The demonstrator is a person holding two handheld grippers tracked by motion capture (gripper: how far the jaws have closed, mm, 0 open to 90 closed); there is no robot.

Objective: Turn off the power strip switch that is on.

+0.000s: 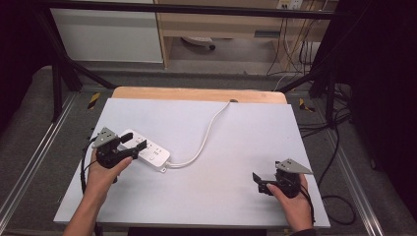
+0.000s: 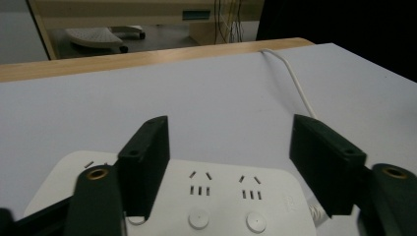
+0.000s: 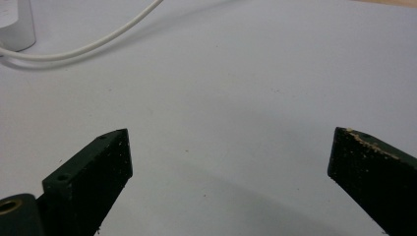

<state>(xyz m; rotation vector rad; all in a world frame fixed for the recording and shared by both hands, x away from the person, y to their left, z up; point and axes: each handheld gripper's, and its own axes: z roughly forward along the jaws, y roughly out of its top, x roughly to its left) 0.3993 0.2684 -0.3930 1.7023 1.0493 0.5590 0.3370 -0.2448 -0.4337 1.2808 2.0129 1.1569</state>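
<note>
A white power strip [image 1: 150, 152] lies on the left half of the pale table [image 1: 221, 196]. Its white cable [image 1: 209, 130] curves away to the table's far edge. My left gripper [image 1: 135, 142] hangs open just over the strip's near-left part. In the left gripper view the two black jaws stand wide apart with the power strip [image 2: 221, 201] and its sockets below my left gripper [image 2: 231, 157]. My right gripper [image 1: 258, 182] rests low near the front right, open and pointing left. Between its jaws there is bare table, with my right gripper [image 3: 228, 157] well short of the cable [image 3: 98, 42].
A wooden strip [image 1: 196, 93] borders the table's far edge. Black frame posts [image 1: 56, 83] stand at the back corners. Loose cables [image 1: 339, 147] trail on the floor to the right. A cabinet [image 1: 108, 34] and wooden furniture stand behind the table.
</note>
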